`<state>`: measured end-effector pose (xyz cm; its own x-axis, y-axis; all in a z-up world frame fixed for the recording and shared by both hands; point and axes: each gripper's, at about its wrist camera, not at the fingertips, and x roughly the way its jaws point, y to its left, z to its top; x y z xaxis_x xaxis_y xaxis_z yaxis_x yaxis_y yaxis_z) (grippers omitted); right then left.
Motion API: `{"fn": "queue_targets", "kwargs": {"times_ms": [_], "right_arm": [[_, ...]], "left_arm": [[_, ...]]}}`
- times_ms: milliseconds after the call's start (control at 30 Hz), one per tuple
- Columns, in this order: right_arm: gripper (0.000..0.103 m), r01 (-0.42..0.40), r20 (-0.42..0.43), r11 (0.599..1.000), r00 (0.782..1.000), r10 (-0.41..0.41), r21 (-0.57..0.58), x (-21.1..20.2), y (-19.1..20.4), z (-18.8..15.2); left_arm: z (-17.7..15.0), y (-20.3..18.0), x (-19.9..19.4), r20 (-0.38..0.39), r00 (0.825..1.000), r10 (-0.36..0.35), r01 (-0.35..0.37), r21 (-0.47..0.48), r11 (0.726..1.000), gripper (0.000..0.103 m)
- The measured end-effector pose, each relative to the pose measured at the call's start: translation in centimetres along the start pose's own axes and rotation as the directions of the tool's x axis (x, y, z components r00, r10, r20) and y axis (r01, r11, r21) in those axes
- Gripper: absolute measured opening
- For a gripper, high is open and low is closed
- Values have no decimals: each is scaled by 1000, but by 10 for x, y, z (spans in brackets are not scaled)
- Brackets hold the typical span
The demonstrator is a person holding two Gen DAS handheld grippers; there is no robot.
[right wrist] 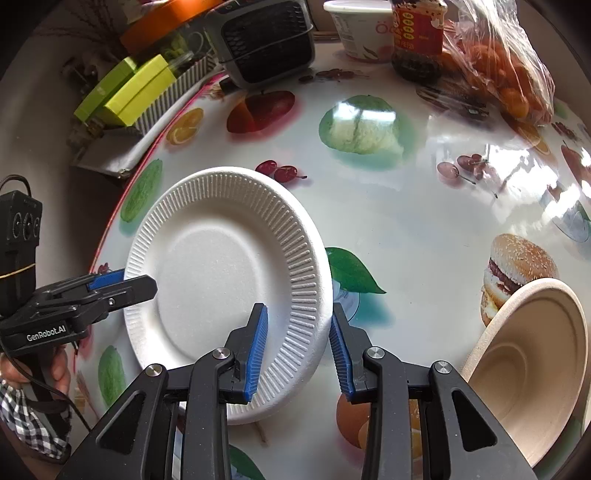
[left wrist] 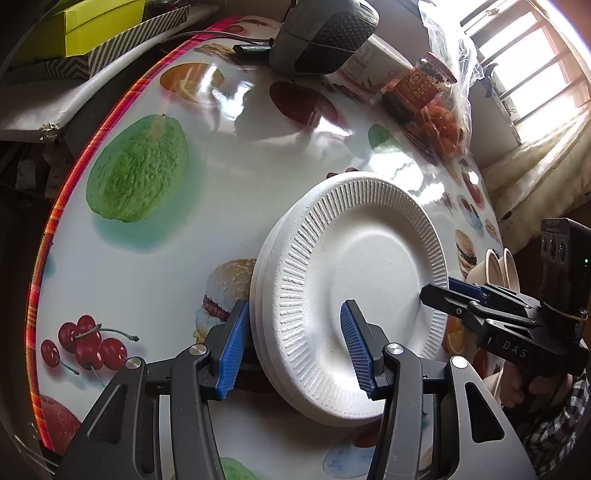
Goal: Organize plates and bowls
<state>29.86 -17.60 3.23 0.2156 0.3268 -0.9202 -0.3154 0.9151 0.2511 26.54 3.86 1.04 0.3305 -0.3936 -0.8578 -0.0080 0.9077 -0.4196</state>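
At frame centre, we see both hand-held grippers, left (left wrist: 295, 345) and right (right wrist: 297, 349), wide apart, straddling opposite rims of the white ribbed foam plates (left wrist: 354, 291) on the fruit-printed surface (left wrist: 236, 177).

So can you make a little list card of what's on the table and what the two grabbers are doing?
plates: white plate stack on the fruit-print table
left gripper: open, fingers either side of the stack's rim
right gripper: open, straddling the opposite rim
bowls: tan bowls beside the plates, untouched
back of table: sauce jar, bag of orange snacks, white cup
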Motion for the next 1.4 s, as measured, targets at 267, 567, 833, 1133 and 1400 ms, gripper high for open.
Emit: {"fn": "queue_targets", "kwargs": {"times_ms": [267, 567, 833, 1133, 1400], "right_arm": [[33, 2, 3, 1000, 1000, -2, 1, 3, -3, 2], [40, 15, 11, 1000, 1000, -15, -11, 4, -1, 0], [51, 38, 31, 999, 999, -38, -13, -1, 1, -3], [54, 67, 116, 997, 991, -64, -27, -32, 12, -16], [57, 120, 254, 992, 961, -107, -38, -79, 29, -47]], "left_arm": [[3, -2, 0, 4, 1000, 11, -11, 11, 1000, 51], [1, -5, 0, 7, 999, 44, -44, 35, 998, 52], [-4, -5, -8, 22, 998, 52, -53, 29, 998, 52], [-20, -20, -43, 145, 981, 125, -139, 86, 987, 57], [-44, -49, -78, 254, 959, 128, -171, 154, 973, 57]]}}
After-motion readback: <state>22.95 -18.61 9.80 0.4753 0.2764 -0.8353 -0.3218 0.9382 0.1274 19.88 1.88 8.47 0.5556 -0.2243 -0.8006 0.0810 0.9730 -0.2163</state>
